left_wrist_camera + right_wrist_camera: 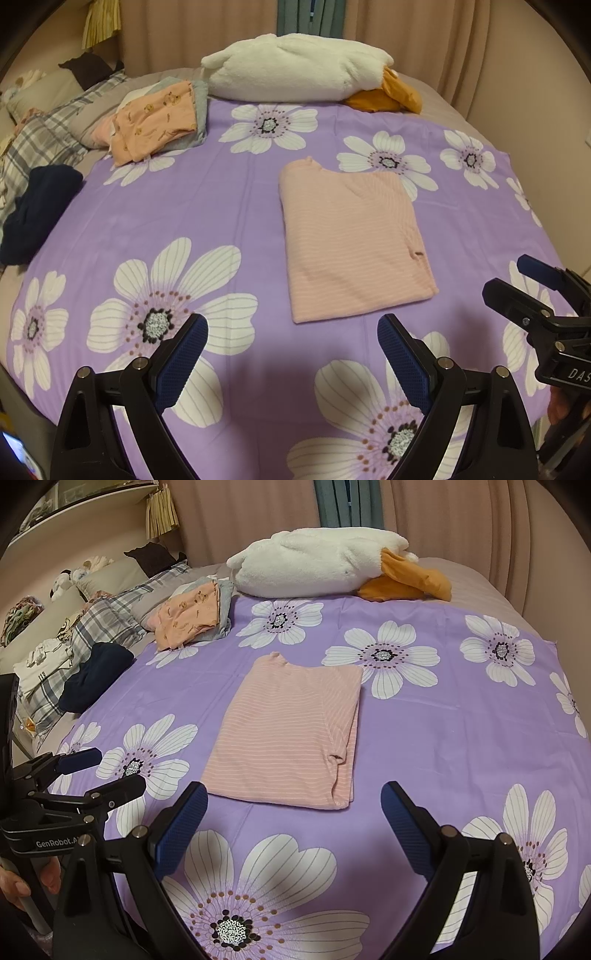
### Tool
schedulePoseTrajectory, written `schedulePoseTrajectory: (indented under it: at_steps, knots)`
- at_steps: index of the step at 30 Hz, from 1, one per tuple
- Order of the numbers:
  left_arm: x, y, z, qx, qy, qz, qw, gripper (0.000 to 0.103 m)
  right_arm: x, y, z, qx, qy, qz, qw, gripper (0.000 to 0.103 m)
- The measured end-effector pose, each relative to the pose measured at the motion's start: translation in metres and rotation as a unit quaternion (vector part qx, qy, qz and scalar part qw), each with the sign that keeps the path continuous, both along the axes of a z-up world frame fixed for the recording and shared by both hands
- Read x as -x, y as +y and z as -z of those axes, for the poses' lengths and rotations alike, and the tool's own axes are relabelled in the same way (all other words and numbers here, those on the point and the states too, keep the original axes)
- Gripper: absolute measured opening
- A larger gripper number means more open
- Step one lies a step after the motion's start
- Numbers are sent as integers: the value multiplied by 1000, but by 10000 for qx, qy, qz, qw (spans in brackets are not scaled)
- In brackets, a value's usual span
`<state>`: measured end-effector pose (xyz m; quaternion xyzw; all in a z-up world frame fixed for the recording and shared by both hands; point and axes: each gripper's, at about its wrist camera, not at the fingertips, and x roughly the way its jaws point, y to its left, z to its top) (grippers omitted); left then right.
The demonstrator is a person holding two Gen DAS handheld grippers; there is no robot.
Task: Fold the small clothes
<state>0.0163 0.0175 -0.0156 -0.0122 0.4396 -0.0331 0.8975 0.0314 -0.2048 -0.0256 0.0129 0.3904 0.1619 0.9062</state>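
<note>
We see one pink striped top [291,731] lying flat near the middle of the purple floral sheet [461,738], folded into a tidy upright rectangle. Thin pale stripes run across it, the collar sits at its far edge, and one sleeve is tucked over its right side with a stitched seam showing.

Going left to right across the bed, we count one plaid pillow [107,624] at the far left edge, one dark navy garment [96,677] bunched beside it, and one stack of folded clothes [192,616] topped by a peach printed piece, sitting at the far left corner of the sheet. Behind the top lies one white plush toy [314,568] with orange feet, just past the far edge of the sheet.

Our left gripper [291,347] hovers above the sheet just in front of the top, its two blue-padded fingers spread wide with nothing between them. Our right gripper [293,819] hangs to its right, also near the top's near edge, fingers spread apart and holding nothing. Neither touches the fabric.
</note>
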Motion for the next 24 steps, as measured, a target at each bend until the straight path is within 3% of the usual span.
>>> schedulePoseTrajectory:
  at_steps: [24]
  knots:
    - [-3, 4, 1, -14, -5, -42, 10000, 93, 0, 7, 7, 16, 42, -18, 10000, 96]
